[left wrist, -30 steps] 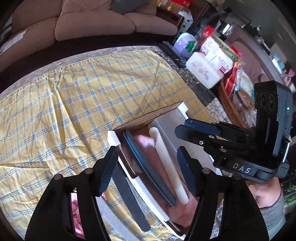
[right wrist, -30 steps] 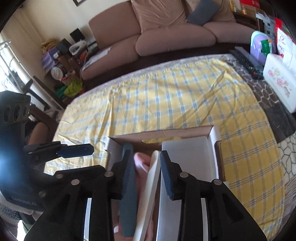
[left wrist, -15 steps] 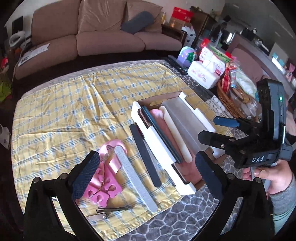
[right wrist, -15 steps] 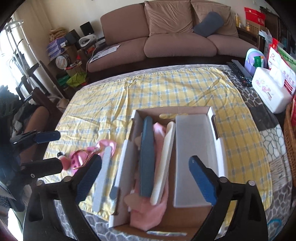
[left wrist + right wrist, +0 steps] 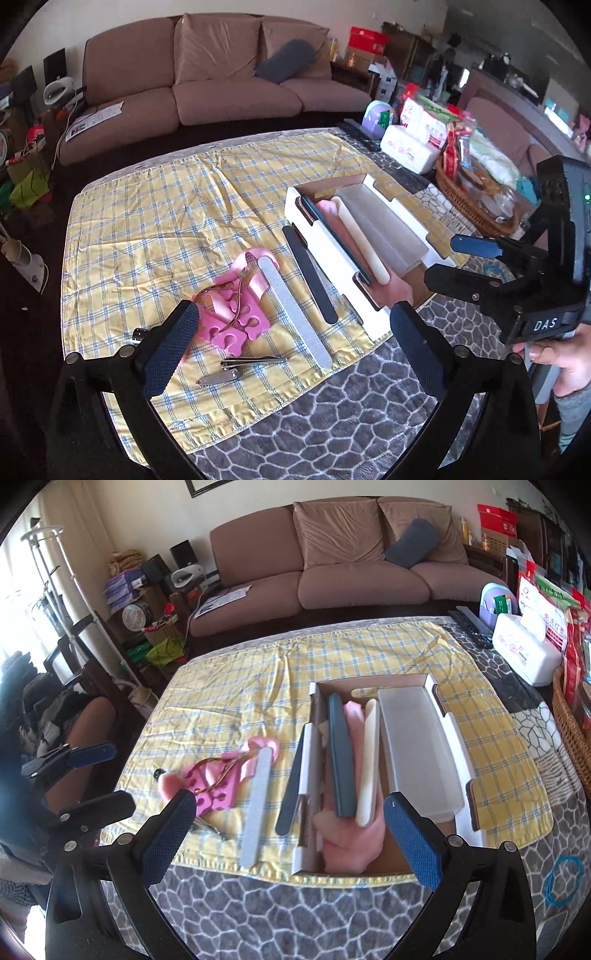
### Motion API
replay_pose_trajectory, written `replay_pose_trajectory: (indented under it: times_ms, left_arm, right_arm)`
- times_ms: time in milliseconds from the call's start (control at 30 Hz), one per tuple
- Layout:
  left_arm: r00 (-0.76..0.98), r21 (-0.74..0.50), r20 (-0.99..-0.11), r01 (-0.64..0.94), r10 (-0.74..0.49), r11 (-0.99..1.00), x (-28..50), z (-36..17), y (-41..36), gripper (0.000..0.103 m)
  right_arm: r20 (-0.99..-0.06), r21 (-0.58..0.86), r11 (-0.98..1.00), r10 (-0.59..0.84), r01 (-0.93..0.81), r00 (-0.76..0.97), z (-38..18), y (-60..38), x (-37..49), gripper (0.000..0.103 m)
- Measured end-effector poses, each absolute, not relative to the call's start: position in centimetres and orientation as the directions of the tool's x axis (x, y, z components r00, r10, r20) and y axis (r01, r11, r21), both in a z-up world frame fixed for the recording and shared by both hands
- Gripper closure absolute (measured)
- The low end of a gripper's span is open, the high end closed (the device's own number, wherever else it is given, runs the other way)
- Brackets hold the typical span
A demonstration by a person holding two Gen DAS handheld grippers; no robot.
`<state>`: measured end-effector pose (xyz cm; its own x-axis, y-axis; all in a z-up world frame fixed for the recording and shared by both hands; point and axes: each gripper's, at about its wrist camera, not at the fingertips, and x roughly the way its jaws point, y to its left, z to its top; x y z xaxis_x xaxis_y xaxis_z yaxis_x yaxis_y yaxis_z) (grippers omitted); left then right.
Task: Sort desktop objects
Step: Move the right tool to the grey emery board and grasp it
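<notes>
Both tools stand wide apart with nothing between their pads, raised above the near edge of the tabletop (image 5: 332, 915), which wears a grey honeycomb-patterned cover with a yellow checked cloth (image 5: 229, 686) laid over it. The left tool (image 5: 295, 339) hangs over the near left part of the cloth, and the right tool (image 5: 290, 834) hangs in front of the box (image 5: 306, 805); in the left wrist view the right tool shows at the right edge, held by a hand (image 5: 565, 362). The box, an open cardboard tray with white walls, lies on the right half of the cloth. Inside it, from left to right, lie a dark blue file (image 5: 341, 753) standing on edge, a pink cloth (image 5: 347, 842) under it, a cream file (image 5: 369, 760), and a translucent tray (image 5: 417, 746) filling the right side. Just outside the box's left wall a black file (image 5: 310, 273) lies on the cloth along it. Further left lies a grey file (image 5: 293, 310), its far end resting on a pink ribbon (image 5: 255, 258), with pink toe separators (image 5: 236, 325) and metal nippers (image 5: 236, 295) beside it. Near the cloth's front edge lie nail clippers (image 5: 240, 367). A white wipes pack (image 5: 524, 653) and a wicker basket (image 5: 465, 203) stand at the right of the tabletop, and a brown sofa (image 5: 351, 565) sits behind.
</notes>
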<state>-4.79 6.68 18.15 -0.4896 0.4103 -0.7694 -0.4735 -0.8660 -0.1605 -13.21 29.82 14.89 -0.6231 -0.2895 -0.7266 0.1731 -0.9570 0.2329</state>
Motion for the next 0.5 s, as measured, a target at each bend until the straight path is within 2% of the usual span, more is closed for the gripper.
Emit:
replay_pose_trajectory:
  times_ms: [300, 467, 500]
  left_arm:
    - [-0.461, -0.258, -0.775, -0.396, 0.433, -0.881, -4.6, 14.9, 3.0, 0.0]
    - [-0.451, -0.293, -0.784, -0.336, 0.426, -0.895, -5.5, 12.9, 0.6, 0.0]
    - [-0.452, -0.298, -0.783, -0.328, 0.426, -0.896, -5.7, 12.7, 0.1, 0.0]
  right_arm:
    - [-0.67, 0.202, -0.947, -0.319, 0.25, -0.67, 14.5, 26.3, -8.1, 0.004]
    - [-0.703, 0.153, -0.942, -0.316, 0.299, -0.638, 11.4, 22.4, -7.2, 0.017]
    - [-0.71, 0.169, -0.939, -0.328, 0.301, -0.623, 10.4, 21.8, -7.4, 0.022]
